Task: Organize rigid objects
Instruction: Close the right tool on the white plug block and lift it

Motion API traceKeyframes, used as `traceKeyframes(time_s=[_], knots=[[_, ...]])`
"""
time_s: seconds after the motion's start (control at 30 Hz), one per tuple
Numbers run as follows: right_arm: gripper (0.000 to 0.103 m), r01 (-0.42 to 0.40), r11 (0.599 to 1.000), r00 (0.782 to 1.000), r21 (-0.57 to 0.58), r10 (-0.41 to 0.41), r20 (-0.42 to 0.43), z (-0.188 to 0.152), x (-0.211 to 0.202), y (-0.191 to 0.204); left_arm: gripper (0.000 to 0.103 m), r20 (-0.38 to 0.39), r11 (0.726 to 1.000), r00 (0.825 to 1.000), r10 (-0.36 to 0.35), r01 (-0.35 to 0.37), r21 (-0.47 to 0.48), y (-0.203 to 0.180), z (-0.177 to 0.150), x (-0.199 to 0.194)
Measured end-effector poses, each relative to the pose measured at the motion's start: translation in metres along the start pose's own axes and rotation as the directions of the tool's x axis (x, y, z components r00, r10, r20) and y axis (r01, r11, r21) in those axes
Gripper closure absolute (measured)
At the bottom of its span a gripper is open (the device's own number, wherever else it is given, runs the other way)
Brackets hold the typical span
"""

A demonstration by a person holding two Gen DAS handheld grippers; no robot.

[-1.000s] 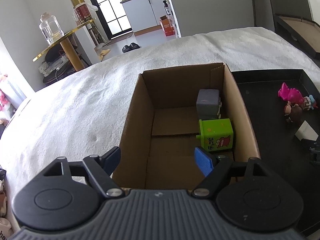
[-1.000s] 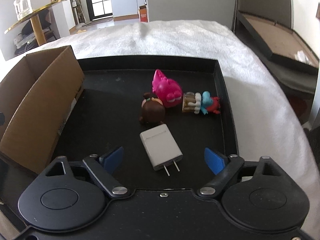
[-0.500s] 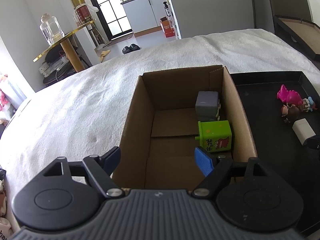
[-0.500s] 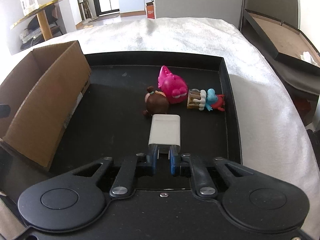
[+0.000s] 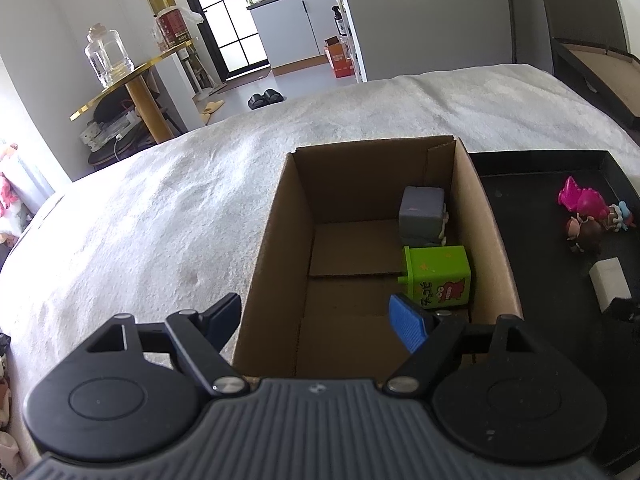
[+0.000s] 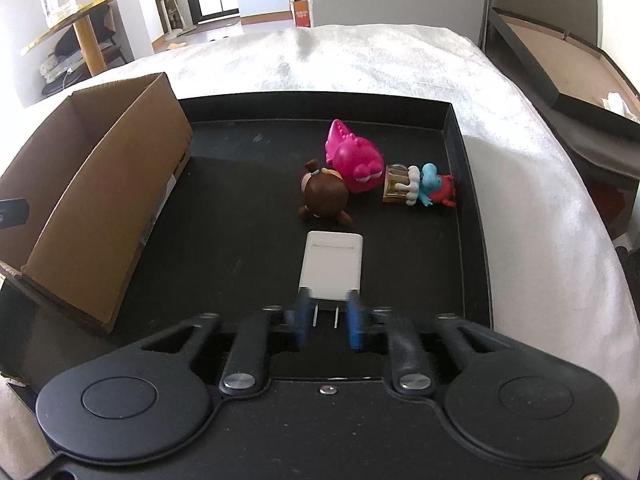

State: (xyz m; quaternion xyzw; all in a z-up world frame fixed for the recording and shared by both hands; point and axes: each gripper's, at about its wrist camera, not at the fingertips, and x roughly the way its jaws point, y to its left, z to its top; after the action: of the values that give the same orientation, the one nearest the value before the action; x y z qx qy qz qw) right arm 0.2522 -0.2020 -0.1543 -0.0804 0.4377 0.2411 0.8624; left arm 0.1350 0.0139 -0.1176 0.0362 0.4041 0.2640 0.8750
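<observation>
Two tongs: right (image 6: 329, 322) pinching smooth white charger (image 6: 332, 266), left (image 5: 320, 320) spread wide.

From my right tongs' (image 6: 327, 316) camera, a tray (image 6: 468, 184) lies on the bed (image 6: 360, 56). A charger (image 6: 332, 266) sits at 12 o'clock, just ahead of the tips. Beyond it, three toy figures (image 6: 356, 160) cluster at 12 to 1 o'clock. A cardboard box (image 6: 104, 184) stands at 10 o'clock, its near end on the tray. Inside it, against the right wall, two small boxes (image 5: 438, 276) sit one behind the other.
</observation>
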Motion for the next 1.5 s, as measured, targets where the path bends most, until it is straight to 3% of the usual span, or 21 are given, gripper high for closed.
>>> traceKeyframes(time_s=[0.07,0.1,0.4,0.43,0.47,0.9,1.23,1.5], knots=[[0.048,0.017,1.000,1.000,-0.011,-0.017,0.006,0.000,0.001,0.002,0.023,0.000,1.000,1.000,0.001,-0.001,-0.003,0.001,0.000,0.001],[0.047,0.025,1.000,1.000,-0.014,-0.025,0.009,0.001,0.002,0.003,0.023,-0.001,1.000,1.000,0.003,-0.003,-0.002,0.001,0.000,0.001],[0.047,0.037,0.999,0.999,0.006,-0.037,0.002,0.004,0.020,0.005,0.023,-0.007,1.000,1.000,0.008,-0.008,-0.001,0.000,0.000,0.003],[0.052,0.039,0.999,0.999,0.001,-0.039,0.003,0.004,0.022,0.006,0.023,-0.006,1.000,1.000,0.008,-0.008,0.000,0.000,0.000,0.003],[0.066,0.039,0.999,0.999,-0.007,-0.039,-0.002,0.004,0.024,0.006,0.023,-0.005,1.000,1.000,0.008,-0.008,0.001,0.000,0.000,0.002],[0.067,0.011,1.000,0.998,-0.010,-0.010,0.060,0.015,-0.007,0.010,0.023,0.009,1.000,1.000,-0.002,0.002,-0.024,0.009,-0.001,-0.003],[0.067,-0.018,0.999,0.993,-0.043,0.023,0.116,0.034,-0.023,0.032,0.023,0.026,0.998,0.999,-0.024,0.026,-0.060,0.022,-0.003,-0.004],[0.067,-0.041,0.997,0.988,-0.068,0.051,0.146,0.043,-0.029,0.055,0.023,0.041,0.993,0.999,-0.003,0.007,-0.117,0.038,-0.007,-0.002]])
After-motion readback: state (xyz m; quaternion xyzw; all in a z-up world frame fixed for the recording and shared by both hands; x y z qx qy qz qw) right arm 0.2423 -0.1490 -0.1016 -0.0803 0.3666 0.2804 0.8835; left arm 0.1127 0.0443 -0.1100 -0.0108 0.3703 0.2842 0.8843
